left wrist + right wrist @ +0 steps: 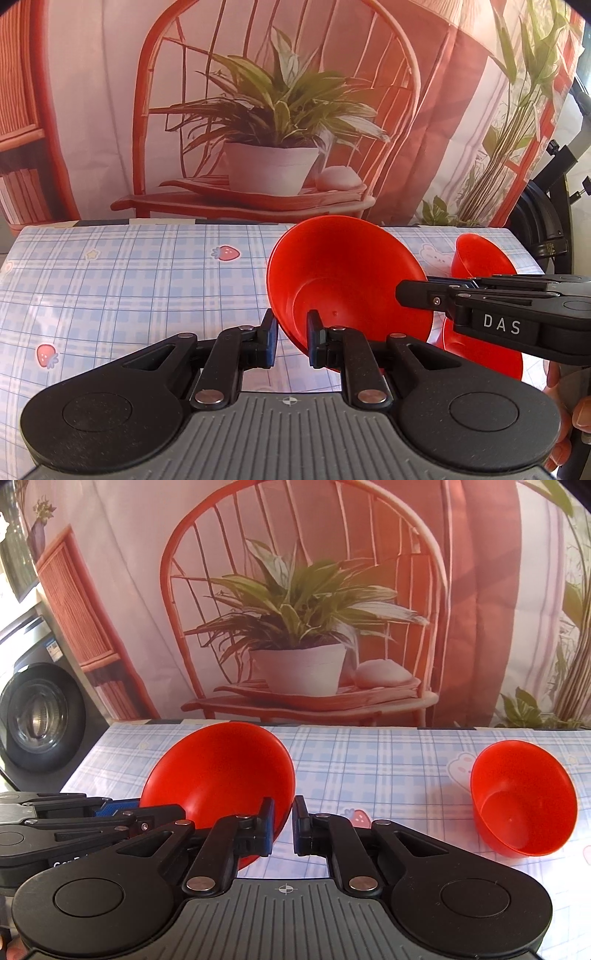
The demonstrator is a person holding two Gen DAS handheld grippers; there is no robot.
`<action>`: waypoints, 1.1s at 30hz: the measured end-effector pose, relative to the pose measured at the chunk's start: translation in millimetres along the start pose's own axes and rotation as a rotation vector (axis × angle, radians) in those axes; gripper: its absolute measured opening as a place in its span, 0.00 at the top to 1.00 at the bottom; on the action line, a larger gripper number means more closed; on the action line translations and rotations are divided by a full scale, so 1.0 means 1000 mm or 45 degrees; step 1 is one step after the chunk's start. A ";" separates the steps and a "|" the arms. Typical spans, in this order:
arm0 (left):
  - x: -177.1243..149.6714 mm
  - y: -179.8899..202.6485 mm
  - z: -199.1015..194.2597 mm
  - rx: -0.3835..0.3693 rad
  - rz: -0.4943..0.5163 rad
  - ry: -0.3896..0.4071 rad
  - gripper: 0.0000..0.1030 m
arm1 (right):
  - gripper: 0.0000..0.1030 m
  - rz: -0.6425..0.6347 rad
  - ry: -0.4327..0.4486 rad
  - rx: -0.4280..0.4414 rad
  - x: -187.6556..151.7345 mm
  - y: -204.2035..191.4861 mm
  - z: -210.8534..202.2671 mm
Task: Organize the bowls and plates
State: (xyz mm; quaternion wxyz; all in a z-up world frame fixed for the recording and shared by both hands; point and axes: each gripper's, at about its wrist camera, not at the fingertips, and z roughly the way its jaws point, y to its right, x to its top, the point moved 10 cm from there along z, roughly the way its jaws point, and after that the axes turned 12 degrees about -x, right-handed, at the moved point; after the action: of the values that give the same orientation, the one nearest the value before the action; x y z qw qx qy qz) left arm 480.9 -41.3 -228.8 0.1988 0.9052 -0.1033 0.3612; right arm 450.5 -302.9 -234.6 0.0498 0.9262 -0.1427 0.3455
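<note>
A large red bowl (pixel 347 280) is tilted up on its edge over the checked tablecloth. My left gripper (pixel 291 332) has its jaws on either side of the bowl's rim, with a gap between finger and rim, so it looks open. My right gripper (pixel 283 818) also straddles the rim of the same bowl (pixel 221 771), jaws a little apart. The right gripper's body (pixel 498 314) reaches in from the right in the left wrist view. A smaller red bowl (pixel 522 805) stands tilted on the cloth to the right. Another red dish (pixel 484 350) lies under the right gripper.
The table (pixel 129 295) wears a blue plaid cloth with strawberry prints. A printed backdrop of a chair and potted plant (pixel 277 122) hangs behind the far edge. A washing machine (pixel 37 716) stands at the far left. A black stand (pixel 554 206) is at the right.
</note>
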 end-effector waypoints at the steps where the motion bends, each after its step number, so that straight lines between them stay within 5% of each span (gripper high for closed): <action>1: 0.000 0.003 -0.003 -0.001 0.002 0.002 0.83 | 0.91 0.002 0.015 -0.004 0.000 0.001 -0.006; 21: -0.009 0.067 -0.040 -0.018 0.055 0.053 0.83 | 0.91 0.193 0.148 -0.010 -0.031 0.046 -0.078; 33: -0.020 0.109 -0.013 -0.121 0.093 -0.043 0.83 | 0.91 0.393 0.155 -0.014 -0.055 0.105 -0.092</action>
State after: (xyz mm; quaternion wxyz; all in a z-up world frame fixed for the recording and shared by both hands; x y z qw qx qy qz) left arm 422.7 -132.6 -203.6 0.2266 0.8963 -0.1566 0.3476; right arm 321.2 -372.9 -201.7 0.0099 0.8703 -0.2818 0.4039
